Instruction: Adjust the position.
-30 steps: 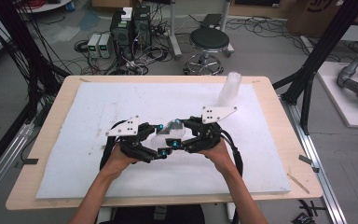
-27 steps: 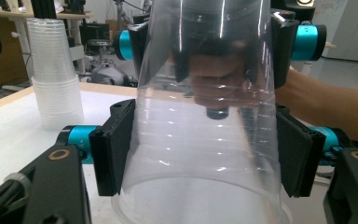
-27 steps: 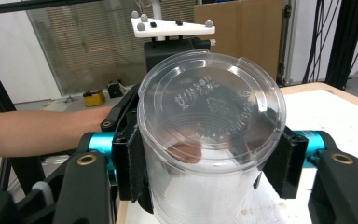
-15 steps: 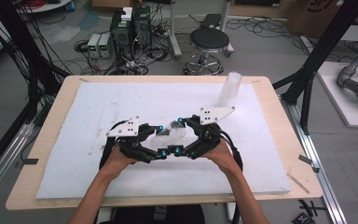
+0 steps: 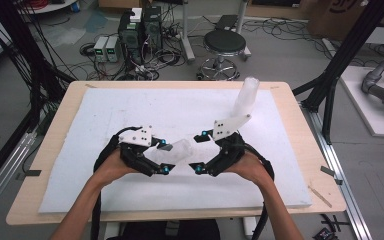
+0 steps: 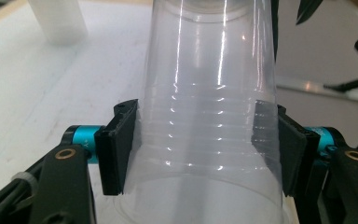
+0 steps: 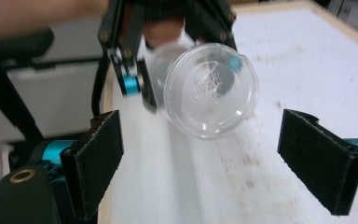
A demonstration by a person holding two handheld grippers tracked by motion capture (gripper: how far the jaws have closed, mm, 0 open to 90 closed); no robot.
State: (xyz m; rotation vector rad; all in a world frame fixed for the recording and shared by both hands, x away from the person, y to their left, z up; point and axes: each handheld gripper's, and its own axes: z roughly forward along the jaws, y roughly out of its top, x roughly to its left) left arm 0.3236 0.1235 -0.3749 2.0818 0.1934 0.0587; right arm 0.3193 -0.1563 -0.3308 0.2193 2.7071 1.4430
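The cup (image 6: 209, 116) is clear thin plastic, lying on its side in the air above the table (image 5: 290, 200), near the middle of the white mat (image 5: 130, 110). It is clamped across its ribbed lower wall by the left hand-held gripper (image 5: 163, 158), one black pad on each side. Its closed base points toward the right hand-held gripper (image 5: 199, 152), which stands spread wide and empty just beside it, with the base framed between its two pads in the right gripper view.

By its look the cup is very light and flexible, and probably slick. A hard squeeze would likely dent or crack the wall, and a loose one could let it slide out along its taper. The ribbed band looks the stiffest and best place to hold; the base end is narrower and should resist crushing better than the open rim.

A stack of similar cups (image 5: 245, 97) stands upright near the far right of the mat, well apart.
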